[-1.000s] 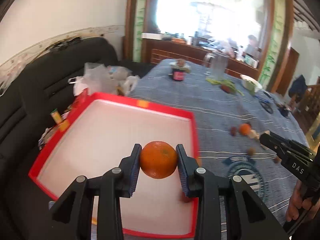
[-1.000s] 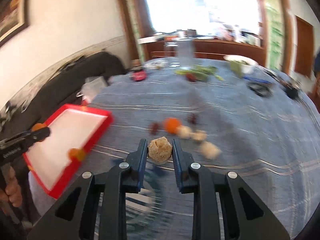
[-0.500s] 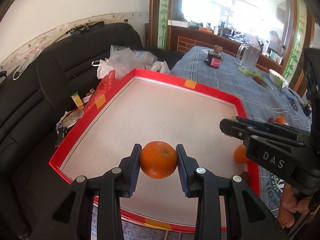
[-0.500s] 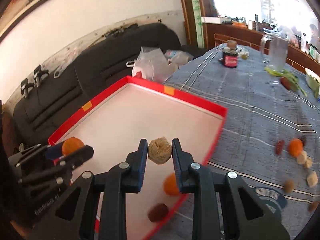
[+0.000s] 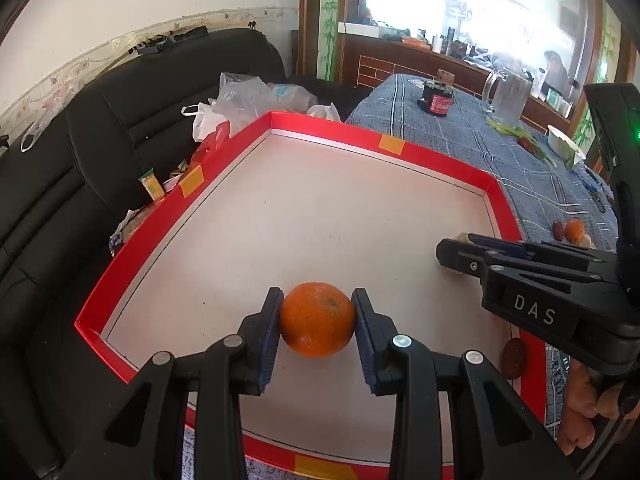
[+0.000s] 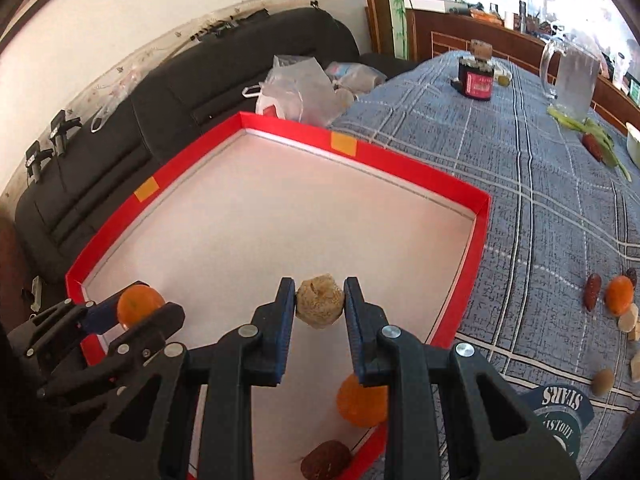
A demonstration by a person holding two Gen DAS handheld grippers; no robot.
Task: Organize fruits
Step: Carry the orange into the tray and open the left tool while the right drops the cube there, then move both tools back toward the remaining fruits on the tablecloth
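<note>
Oranges and smaller fruits are split between a red-rimmed tray (image 5: pixel 440 162) and the blue plaid tablecloth (image 6: pixel 540 184). One orange (image 5: pixel 317 319) sits clenched between the jaws of the left gripper (image 5: pixel 317 326), raised above the tray's pale floor near its front rim. The right gripper (image 6: pixel 320 310) grasps a rough tan fruit (image 6: pixel 320 305), also over the tray. Below it, a second orange (image 6: pixel 360 402) and a dark brown fruit (image 6: pixel 326 458) lie in the tray's near right corner. Outside on the cloth lie another orange (image 6: pixel 619 295), a reddish date (image 6: pixel 592 297) and pale pieces. Farther back stand a dark jar (image 6: pixel 477 76) and a glass pitcher (image 6: pixel 572 80). A black sofa (image 5: pixel 120 128) with plastic bags (image 5: pixel 240 100) borders the tray.
</note>
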